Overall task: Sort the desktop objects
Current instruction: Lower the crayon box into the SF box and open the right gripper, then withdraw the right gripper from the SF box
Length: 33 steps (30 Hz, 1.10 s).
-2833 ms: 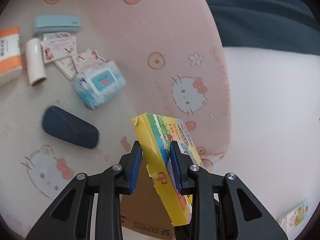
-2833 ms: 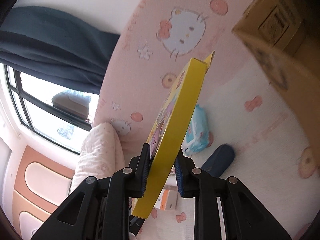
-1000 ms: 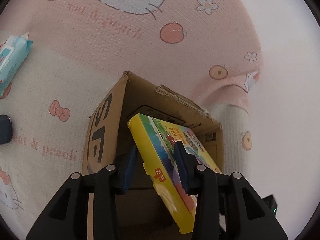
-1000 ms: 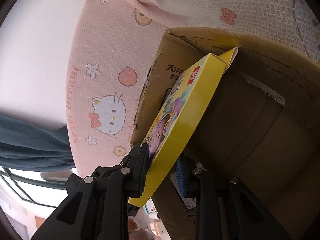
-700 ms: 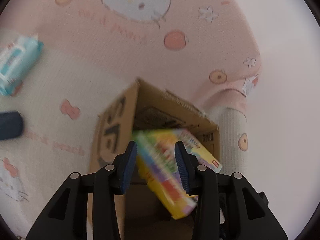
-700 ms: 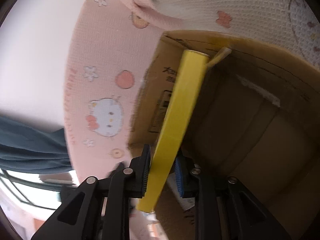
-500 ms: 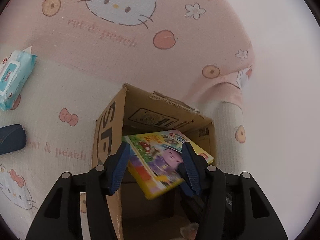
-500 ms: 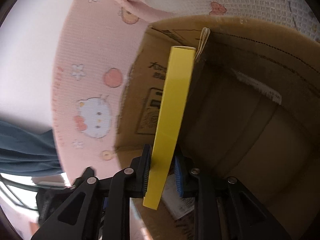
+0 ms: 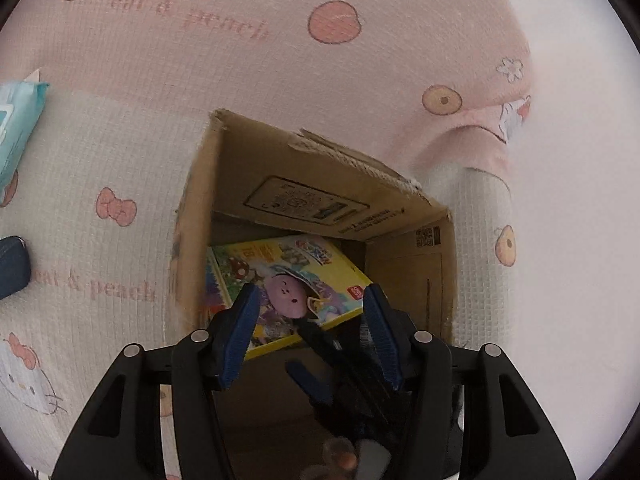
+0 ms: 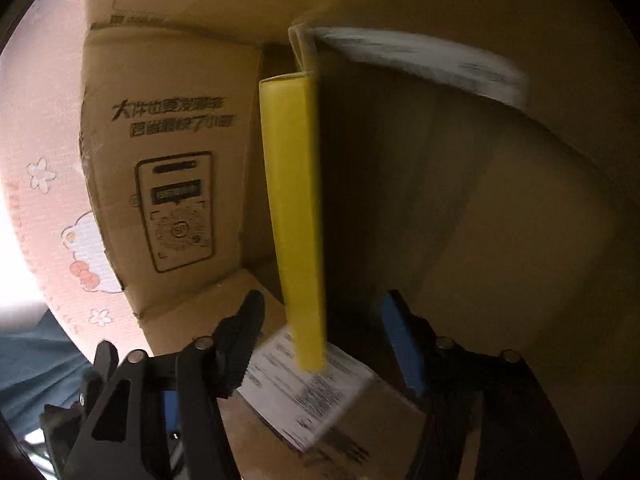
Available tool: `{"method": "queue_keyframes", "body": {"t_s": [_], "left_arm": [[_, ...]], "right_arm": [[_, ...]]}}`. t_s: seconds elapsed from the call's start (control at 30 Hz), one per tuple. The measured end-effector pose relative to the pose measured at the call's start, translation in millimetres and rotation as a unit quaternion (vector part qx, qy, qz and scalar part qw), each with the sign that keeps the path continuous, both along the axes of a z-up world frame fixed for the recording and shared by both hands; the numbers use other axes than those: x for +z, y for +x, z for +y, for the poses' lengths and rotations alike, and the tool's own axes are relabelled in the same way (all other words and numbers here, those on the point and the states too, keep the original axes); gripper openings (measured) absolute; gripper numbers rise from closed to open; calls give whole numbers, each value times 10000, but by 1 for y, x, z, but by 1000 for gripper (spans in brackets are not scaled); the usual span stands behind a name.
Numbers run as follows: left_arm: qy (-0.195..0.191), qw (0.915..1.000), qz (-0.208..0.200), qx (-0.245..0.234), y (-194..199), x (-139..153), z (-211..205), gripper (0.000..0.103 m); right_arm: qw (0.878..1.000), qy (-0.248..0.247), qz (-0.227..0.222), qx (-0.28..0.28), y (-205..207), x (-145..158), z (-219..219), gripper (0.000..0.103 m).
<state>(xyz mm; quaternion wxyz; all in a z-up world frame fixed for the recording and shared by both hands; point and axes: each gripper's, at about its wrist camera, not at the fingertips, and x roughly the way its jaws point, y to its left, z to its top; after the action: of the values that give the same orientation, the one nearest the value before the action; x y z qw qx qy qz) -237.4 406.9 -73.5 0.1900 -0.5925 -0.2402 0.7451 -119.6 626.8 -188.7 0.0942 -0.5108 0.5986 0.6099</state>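
From the left wrist view we look down into one open cardboard box (image 9: 320, 184) standing on a pink and white cartoon-print cloth (image 9: 240, 60). One yellow picture box (image 9: 288, 280) lies tilted inside it, its printed face turned up toward us. The left claw (image 9: 310, 332) hangs over the opening with its two blue pads (image 9: 240, 332) spread wide; neither pad touches the yellow picture box, which sits lower down in the gap between them. Below it, dark parts of the other claw show inside the carton, too blurred for us to read. At the left edge we count two more things on the cloth: one light blue wipes pack (image 9: 18, 128) and, below it, one dark blue case (image 9: 12, 268), both well apart from the cardboard box.

From the right wrist view we are inside the carton (image 10: 168, 160). The same yellow picture box (image 10: 294, 216) appears edge-on, standing nearly upright. The right claw (image 10: 328, 332) is opening: its two fingers stand on either side of the lower end, and neither pad presses on it. One white printed label (image 10: 304, 388) lies on a flap below.
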Motion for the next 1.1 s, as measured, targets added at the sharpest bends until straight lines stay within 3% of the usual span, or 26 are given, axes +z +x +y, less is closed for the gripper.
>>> {"method": "queue_keyframes", "body": {"t_s": [0.27, 0.37, 0.5, 0.53, 0.6, 0.67, 0.77, 0.8, 0.83, 0.87, 1.1], "left_arm": [[-20, 9998, -189, 84, 13, 6, 0, 58], [266, 9983, -435, 276, 23, 5, 6, 58], [745, 9896, -743, 981, 40, -4, 4, 58], [833, 9859, -833, 1192, 45, -7, 3, 58], [960, 9772, -979, 1623, 54, -14, 2, 58], [864, 9716, -1063, 1932, 62, -21, 5, 58], [679, 9638, -1337, 2205, 68, -39, 15, 56], [617, 9612, -1459, 2259, 68, -46, 18, 49], [609, 9582, -1560, 2319, 68, -52, 21, 29], [618, 9551, -1655, 2380, 68, -58, 24, 20], [464, 9565, -1557, 2423, 55, -78, 38, 20]], "right_arm": [[9928, 1034, 245, 555, 12, 61, 2, 65], [9837, 1547, 340, 852, 7, 81, 10, 65], [9798, 1445, 688, 1199, -3, 89, 24, 64], [9768, 1476, 747, 1361, -7, 90, 26, 60], [9706, 1682, 698, 1573, -12, 91, 30, 22], [9631, 1969, 575, 1742, -19, 92, 26, 10], [9515, 2252, 488, 2037, -39, 85, 26, 9], [9487, 2289, 492, 2127, -44, 83, 26, 9], [9466, 2291, 518, 2209, -47, 80, 26, 9], [9445, 2292, 543, 2291, -51, 77, 25, 9], [9067, 2855, 619, 3042, -80, 73, 17, 9]]}}
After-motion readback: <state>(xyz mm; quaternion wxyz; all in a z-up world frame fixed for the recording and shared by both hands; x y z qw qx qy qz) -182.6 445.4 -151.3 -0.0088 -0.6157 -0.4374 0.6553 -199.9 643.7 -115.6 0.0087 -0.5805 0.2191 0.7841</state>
